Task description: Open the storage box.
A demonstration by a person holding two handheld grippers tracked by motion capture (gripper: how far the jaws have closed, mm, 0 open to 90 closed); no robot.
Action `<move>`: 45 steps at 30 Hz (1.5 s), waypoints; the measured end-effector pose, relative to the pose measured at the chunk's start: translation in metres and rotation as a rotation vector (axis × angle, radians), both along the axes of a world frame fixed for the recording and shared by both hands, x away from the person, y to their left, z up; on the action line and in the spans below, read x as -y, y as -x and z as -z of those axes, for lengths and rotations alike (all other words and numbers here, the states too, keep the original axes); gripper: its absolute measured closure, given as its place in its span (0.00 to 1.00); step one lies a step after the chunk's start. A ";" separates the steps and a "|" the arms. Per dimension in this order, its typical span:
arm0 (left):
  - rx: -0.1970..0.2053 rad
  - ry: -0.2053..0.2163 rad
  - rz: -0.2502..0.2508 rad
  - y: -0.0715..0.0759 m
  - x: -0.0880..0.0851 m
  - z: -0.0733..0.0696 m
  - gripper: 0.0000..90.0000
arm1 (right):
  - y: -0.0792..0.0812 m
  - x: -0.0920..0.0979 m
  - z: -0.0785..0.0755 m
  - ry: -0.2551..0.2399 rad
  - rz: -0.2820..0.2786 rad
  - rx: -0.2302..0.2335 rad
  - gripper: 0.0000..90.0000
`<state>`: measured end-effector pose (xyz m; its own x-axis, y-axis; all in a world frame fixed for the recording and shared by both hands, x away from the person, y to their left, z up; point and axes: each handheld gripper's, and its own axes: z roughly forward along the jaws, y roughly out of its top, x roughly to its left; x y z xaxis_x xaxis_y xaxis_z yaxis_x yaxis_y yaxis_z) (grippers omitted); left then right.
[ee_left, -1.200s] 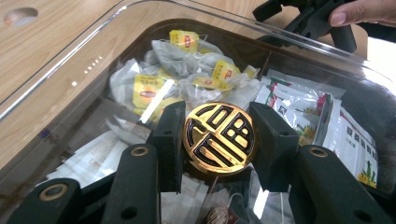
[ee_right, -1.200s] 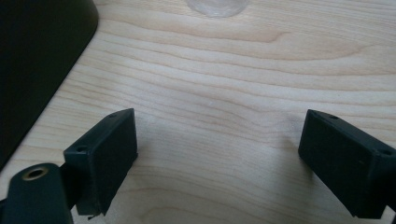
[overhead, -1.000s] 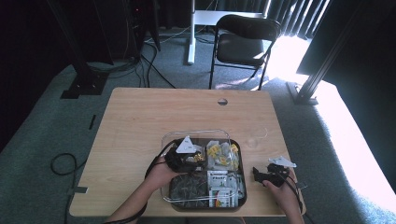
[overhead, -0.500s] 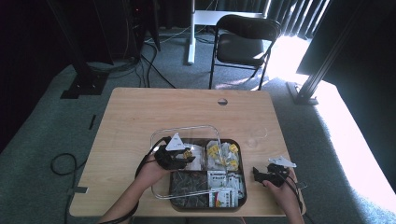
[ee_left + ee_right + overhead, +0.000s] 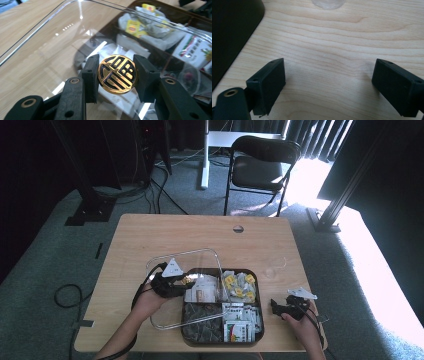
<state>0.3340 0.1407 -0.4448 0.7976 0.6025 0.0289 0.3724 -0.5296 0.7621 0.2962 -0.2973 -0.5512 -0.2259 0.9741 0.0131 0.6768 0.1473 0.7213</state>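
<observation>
Left gripper view shows the left gripper (image 5: pixel 117 75) with jaws clamped on the gold knob (image 5: pixel 117 74) of the clear lid (image 5: pixel 187 287), held off the tea tray (image 5: pixel 250 332); the right gripper (image 5: pixel 329 85) idles open-jawed over the counter (image 5: pixel 337 37).

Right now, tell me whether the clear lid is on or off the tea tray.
Partly off: the clear lid is shifted left, overhanging the table, with the black tray's right compartments uncovered.

A gold-and-black stylised character, resembling a Chinese good-fortune sign, is borne on the round knob (image 5: pixel 117 74). Print on the tea packets (image 5: pixel 132 25) is too blurred to be read.
</observation>
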 end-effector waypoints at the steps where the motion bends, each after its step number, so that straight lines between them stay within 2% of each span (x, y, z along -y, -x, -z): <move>1: -0.001 -0.008 -0.006 -0.001 -0.002 0.000 0.66 | 0.000 0.000 0.000 0.000 0.000 0.000 0.12; 7: 0.012 0.003 -0.051 -0.003 -0.018 -0.001 0.66 | 0.000 0.000 0.000 0.000 0.000 0.000 0.12; 19: 0.006 -0.003 -0.106 -0.004 -0.042 0.005 0.66 | 0.000 0.000 0.000 0.000 0.000 0.000 0.12; 22: 0.009 0.007 -0.124 -0.004 -0.049 0.006 0.66 | 0.000 0.000 0.000 0.000 0.000 0.000 0.12; 32: 0.010 0.029 -0.201 -0.004 -0.081 0.008 0.66 | 0.000 0.000 0.000 0.000 0.000 0.000 0.12; 36: 0.007 0.013 -0.224 -0.003 -0.091 0.011 0.66 | 0.000 0.000 0.000 0.000 0.000 0.000 0.12; 45: 0.011 0.029 -0.278 -0.002 -0.113 0.014 0.66 | 0.000 0.000 0.000 0.000 0.000 0.000 0.12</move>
